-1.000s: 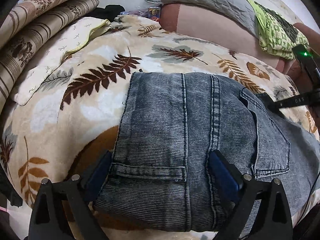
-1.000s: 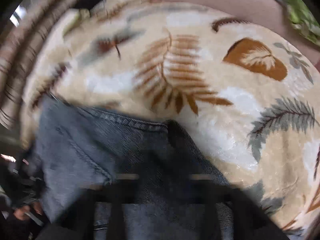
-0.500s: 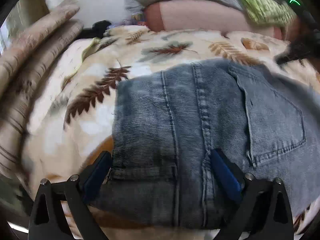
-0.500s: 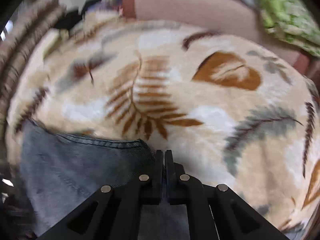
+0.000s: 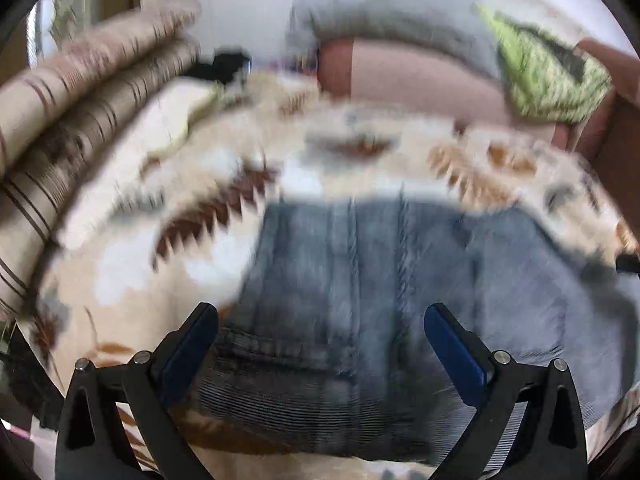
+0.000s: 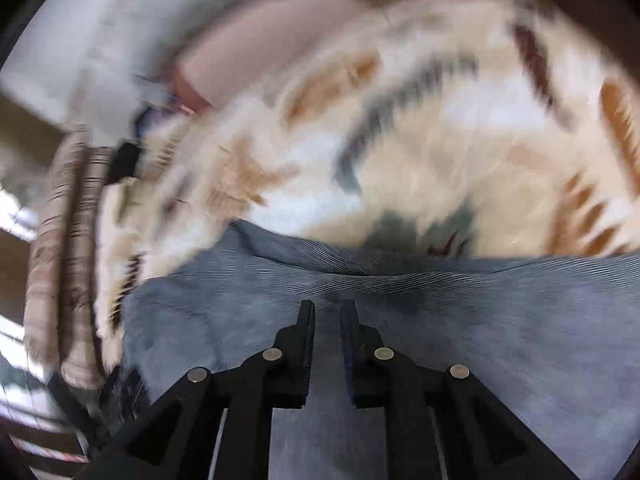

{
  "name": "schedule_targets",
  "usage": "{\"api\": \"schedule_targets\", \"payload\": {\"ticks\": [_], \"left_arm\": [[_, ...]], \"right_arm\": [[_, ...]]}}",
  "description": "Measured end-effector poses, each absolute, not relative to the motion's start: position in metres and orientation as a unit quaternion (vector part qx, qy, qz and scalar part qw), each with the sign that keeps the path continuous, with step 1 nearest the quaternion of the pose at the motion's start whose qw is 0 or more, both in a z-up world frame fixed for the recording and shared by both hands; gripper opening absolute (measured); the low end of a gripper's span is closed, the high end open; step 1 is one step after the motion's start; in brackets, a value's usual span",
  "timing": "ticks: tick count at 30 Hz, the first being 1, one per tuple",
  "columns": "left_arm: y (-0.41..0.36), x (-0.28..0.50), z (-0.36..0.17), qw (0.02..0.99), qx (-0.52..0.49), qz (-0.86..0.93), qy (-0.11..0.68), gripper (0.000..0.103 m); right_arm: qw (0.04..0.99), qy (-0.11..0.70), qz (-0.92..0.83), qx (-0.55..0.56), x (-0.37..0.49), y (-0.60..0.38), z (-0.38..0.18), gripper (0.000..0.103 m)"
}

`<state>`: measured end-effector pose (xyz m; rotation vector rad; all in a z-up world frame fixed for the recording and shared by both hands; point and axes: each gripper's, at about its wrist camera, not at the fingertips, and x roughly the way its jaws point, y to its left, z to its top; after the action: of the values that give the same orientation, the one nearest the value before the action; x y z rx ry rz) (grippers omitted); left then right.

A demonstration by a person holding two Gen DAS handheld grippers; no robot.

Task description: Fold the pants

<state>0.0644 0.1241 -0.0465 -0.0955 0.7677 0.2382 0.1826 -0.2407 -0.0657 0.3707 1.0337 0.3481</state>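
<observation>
The grey-blue denim pants lie folded on a leaf-print blanket; the left wrist view is blurred by motion. My left gripper is open, its blue-padded fingers spread over the near edge of the pants by the waistband. In the right wrist view the pants fill the lower half. My right gripper hovers over the denim with its jaws a narrow gap apart, nothing between them.
Striped folded bedding lies at the left. A grey pillow, a pink cushion and a green cloth lie at the back. The blanket extends beyond the pants.
The right gripper, shut half a second ago, now shows a narrow gap and has swung over the denim. The left gripper stays open and has drawn back a little.
</observation>
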Motion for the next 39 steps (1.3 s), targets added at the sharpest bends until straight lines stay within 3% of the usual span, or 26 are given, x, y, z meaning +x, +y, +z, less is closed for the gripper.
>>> {"api": "schedule_targets", "payload": {"ticks": [3, 5, 6, 9, 14, 18, 25, 29, 36, 39], "left_arm": [[0.105, 0.059, -0.040, 0.930, -0.014, 0.105, 0.352, 0.103], [0.093, 0.078, -0.070, 0.899, 0.041, 0.116, 0.420, 0.103], [0.090, 0.088, -0.088, 0.883, 0.055, 0.115, 0.451, 0.103], [0.097, 0.084, -0.085, 0.890, 0.015, 0.124, 0.439, 0.103], [0.091, 0.084, -0.072, 0.889, 0.040, 0.124, 0.439, 0.103], [0.093, 0.083, -0.073, 0.887, 0.029, 0.130, 0.442, 0.103], [0.094, 0.084, -0.076, 0.885, 0.024, 0.123, 0.449, 0.103], [0.095, 0.084, -0.077, 0.884, 0.020, 0.120, 0.450, 0.103], [0.100, 0.084, -0.078, 0.884, 0.021, 0.115, 0.453, 0.103], [0.101, 0.085, -0.079, 0.884, 0.019, 0.115, 0.453, 0.103]], "right_arm": [[0.839, 0.477, 0.161, 0.206, 0.140, -0.278, -0.067, 0.034], [0.841, 0.479, 0.123, 0.220, 0.129, -0.308, -0.087, 0.086], [0.843, 0.486, 0.086, 0.212, 0.130, -0.323, -0.103, 0.089], [0.822, 0.469, 0.090, 0.310, 0.123, -0.365, -0.113, 0.078], [0.864, 0.396, 0.076, 0.302, 0.085, -0.388, -0.072, 0.081], [0.833, 0.457, 0.048, 0.308, 0.099, -0.410, -0.124, 0.086], [0.857, 0.409, 0.064, 0.307, 0.087, -0.398, -0.073, 0.086], [0.836, 0.464, 0.024, 0.291, 0.107, -0.409, -0.115, 0.086], [0.862, 0.415, 0.038, 0.290, 0.107, -0.406, -0.067, 0.087], [0.852, 0.423, 0.010, 0.308, 0.125, -0.429, -0.085, 0.088]]}}
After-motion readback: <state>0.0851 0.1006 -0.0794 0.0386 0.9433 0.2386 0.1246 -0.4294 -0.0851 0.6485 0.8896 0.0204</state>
